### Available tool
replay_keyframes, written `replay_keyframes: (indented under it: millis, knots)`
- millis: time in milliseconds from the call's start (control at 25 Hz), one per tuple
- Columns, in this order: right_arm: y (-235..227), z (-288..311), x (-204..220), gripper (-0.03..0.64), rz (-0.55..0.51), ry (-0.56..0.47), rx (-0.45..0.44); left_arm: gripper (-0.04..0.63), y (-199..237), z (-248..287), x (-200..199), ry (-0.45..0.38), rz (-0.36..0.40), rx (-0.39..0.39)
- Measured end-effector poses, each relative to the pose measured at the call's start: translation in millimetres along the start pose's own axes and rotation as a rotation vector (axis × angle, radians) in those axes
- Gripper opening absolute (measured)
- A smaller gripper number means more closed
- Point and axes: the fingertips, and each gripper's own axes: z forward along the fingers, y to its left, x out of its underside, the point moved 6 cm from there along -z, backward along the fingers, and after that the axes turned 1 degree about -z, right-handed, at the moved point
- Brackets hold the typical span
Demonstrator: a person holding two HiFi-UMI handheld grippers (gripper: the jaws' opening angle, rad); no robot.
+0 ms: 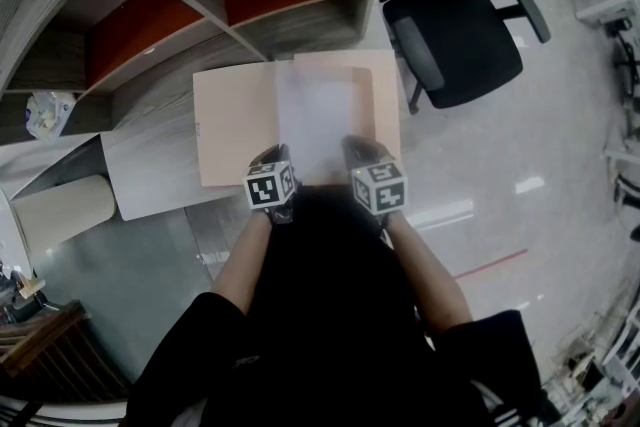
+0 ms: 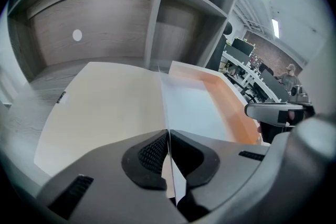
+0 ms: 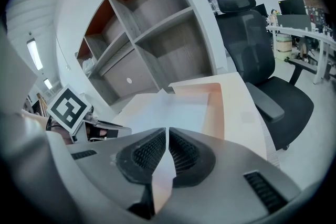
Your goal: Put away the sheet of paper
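A white sheet of paper (image 1: pixel 320 115) hangs over an open, shallow peach box (image 1: pixel 385 85) on the grey desk. Its flat lid (image 1: pixel 235 125) lies folded out to the left. My left gripper (image 1: pixel 271 157) is shut on the sheet's near left edge, and my right gripper (image 1: pixel 359 150) is shut on its near right edge. In the left gripper view the paper (image 2: pixel 191 107) runs edge-on into the closed jaws (image 2: pixel 168 136), with the box wall (image 2: pixel 231 107) to the right. In the right gripper view the sheet (image 3: pixel 173 107) is pinched between the pads (image 3: pixel 167 139) in front of the box (image 3: pixel 214 113).
Open shelving (image 1: pixel 200 5) with red back panels stands behind the desk. A black office chair (image 1: pixel 455 25) sits on the shiny floor at the right. A white board (image 1: pixel 150 170) lies at the desk's left end. The person's dark clothing fills the lower middle of the head view.
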Motion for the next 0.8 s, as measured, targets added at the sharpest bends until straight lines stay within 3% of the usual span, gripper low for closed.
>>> replay_keyframes:
  millis: [800]
  knots:
    - [-16.7, -6.3, -5.6, 0.032, -0.001, -0.002, -0.022, 0.048, -21.2, 14.3, -3.2, 0.034, 0.017, 0.010]
